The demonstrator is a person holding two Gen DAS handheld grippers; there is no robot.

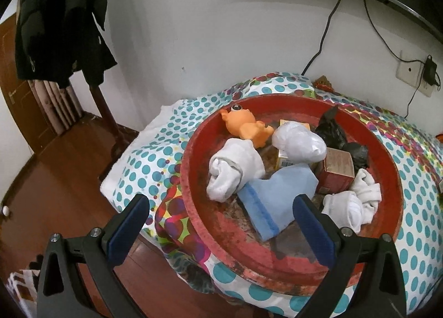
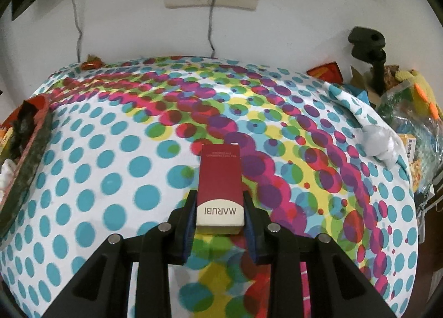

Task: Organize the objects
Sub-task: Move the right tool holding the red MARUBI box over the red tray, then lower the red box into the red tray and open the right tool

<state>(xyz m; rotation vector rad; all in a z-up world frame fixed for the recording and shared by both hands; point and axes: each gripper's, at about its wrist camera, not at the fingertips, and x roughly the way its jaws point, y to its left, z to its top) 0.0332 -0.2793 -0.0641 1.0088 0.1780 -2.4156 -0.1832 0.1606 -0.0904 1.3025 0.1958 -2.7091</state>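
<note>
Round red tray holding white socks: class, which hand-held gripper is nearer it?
Left hand-held gripper hovers open over the round red tray; right hand-held gripper sits beside it.

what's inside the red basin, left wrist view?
Red basin holds an orange toy, white sock bundles, a blue sponge, a red-brown box, a black bag and a yellow carton mostly covered by socks. Anything beneath the pile is hidden.

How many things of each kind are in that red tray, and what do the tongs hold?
In the red tray:
White rolled socks or cloth bundles: 3
Small boxes: 2
Orange toy: 1
Blue sponge: 1
Black plastic bag: 1
Total in tray: 8
Right tongs: 1 red MARUBI box
Left tongs: 0, open
</note>
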